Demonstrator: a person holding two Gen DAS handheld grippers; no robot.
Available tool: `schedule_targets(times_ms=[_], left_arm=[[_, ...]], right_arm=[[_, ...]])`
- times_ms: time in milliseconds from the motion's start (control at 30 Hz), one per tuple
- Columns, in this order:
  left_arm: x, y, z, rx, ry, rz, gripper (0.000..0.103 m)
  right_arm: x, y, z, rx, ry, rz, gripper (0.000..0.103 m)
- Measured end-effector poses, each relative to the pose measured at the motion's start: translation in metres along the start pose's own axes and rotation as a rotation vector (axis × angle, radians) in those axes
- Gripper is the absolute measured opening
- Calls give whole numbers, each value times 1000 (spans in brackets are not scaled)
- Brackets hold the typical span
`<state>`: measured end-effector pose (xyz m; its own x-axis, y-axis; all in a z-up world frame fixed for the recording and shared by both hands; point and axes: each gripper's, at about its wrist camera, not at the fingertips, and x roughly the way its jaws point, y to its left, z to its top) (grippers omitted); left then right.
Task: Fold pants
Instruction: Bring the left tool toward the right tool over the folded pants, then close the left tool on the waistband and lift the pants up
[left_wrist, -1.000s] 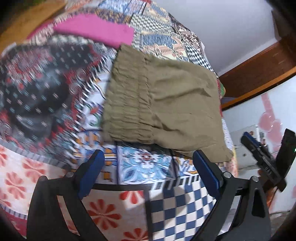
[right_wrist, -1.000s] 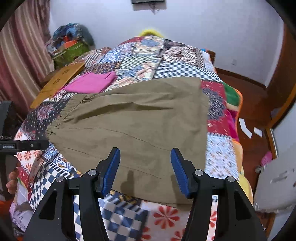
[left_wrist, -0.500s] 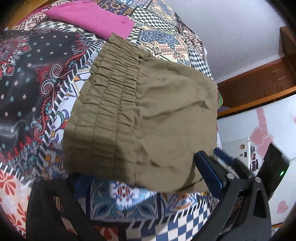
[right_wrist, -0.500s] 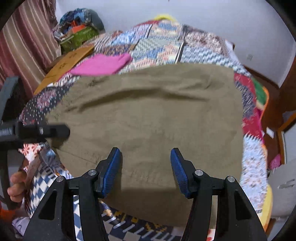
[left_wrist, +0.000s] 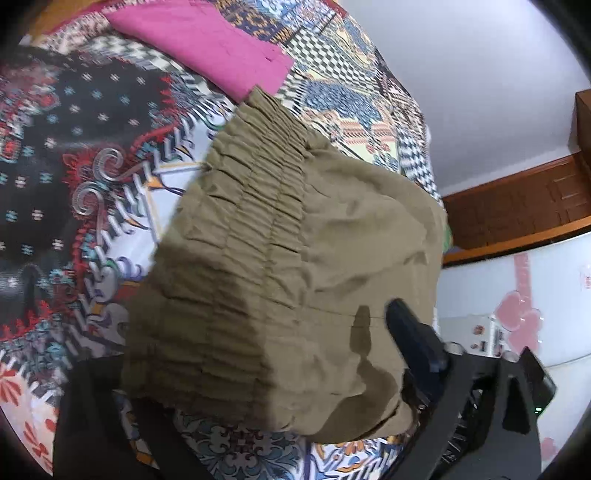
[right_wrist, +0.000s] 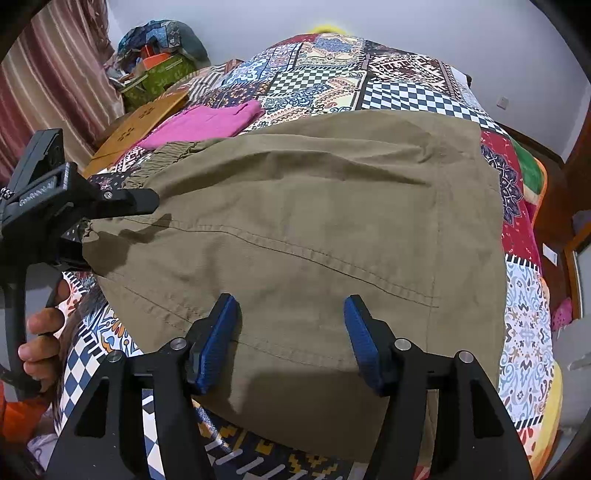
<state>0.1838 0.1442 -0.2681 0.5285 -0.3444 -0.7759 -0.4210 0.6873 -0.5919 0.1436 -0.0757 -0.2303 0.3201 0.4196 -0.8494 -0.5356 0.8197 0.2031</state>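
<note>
Olive-green pants (right_wrist: 314, 221) lie folded on a patchwork quilt (right_wrist: 406, 96), elastic waistband at the left. In the left wrist view the gathered waistband (left_wrist: 236, 280) fills the middle. My left gripper (left_wrist: 258, 376) is open around the near waistband corner: its right finger (left_wrist: 413, 339) rests on top of the cloth, its left finger is hidden under it. It also shows in the right wrist view (right_wrist: 122, 205) at the pants' left edge. My right gripper (right_wrist: 291, 332) is open, both blue fingers over the pants' near edge.
A folded pink garment (right_wrist: 210, 122) lies on the quilt behind the waistband, also in the left wrist view (left_wrist: 207, 40). A wooden board (right_wrist: 144, 122) and a pile of bags (right_wrist: 159, 59) stand at the back left. The bed edge drops at the right to a wood floor.
Both grippers have moved forward onto the pants. The left gripper's fingers now straddle the waistband corner; the right gripper's fingers sit further over the near edge.
</note>
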Motion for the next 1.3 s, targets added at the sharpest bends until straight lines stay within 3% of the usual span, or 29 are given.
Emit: schedule_targets(times_ms=[67,267,333,700,967,1133,1300], left_arm=[[-4,0,-1,4,-22,30,72],[-12,8,-3,-14,-42,14,45],[-15,3,-5,2,-56,14,41],[-60,-21,-28,199,-193,118,34],[-112,0,-46,222,-308,202,32],[-140,9,-51,222,-377,221,32],[-144,10,-56,248,-382,258,30]], right_arm=[[-1,0,-1,2,0,-2,58],[0,-1,2,5,-2,-13,58],[0,0,3,5,-1,-18,58],[-16,4,14,-24,-13,-34,58],[-28,58,43,-98,-60,86,58],[2,115,39,-231,5,118,58],[40,146,25,-286,104,134,58]])
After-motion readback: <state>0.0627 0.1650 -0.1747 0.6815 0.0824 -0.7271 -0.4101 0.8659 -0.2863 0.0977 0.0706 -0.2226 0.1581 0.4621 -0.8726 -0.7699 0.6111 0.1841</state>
